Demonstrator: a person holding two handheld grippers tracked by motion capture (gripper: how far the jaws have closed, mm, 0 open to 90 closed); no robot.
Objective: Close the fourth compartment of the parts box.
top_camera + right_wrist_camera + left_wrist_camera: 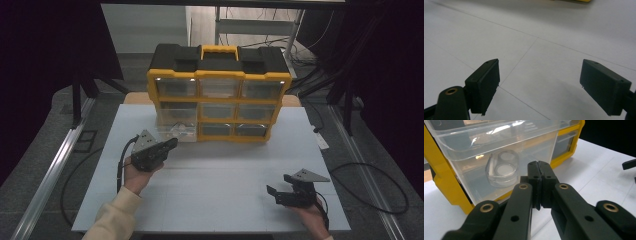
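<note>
While the clenched left claw (539, 173) nears it, the clear drawer (176, 131) juts lengthwise toward the person.

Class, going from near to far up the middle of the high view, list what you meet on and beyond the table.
Bare white table → pulled-out clear drawer → yellow organiser cabinet → its yellow carry handle → grey floor with cables.

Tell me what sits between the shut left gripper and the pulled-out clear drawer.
Nothing: in the left gripper view, the left gripper has only bare white table before the clear drawer.
</note>
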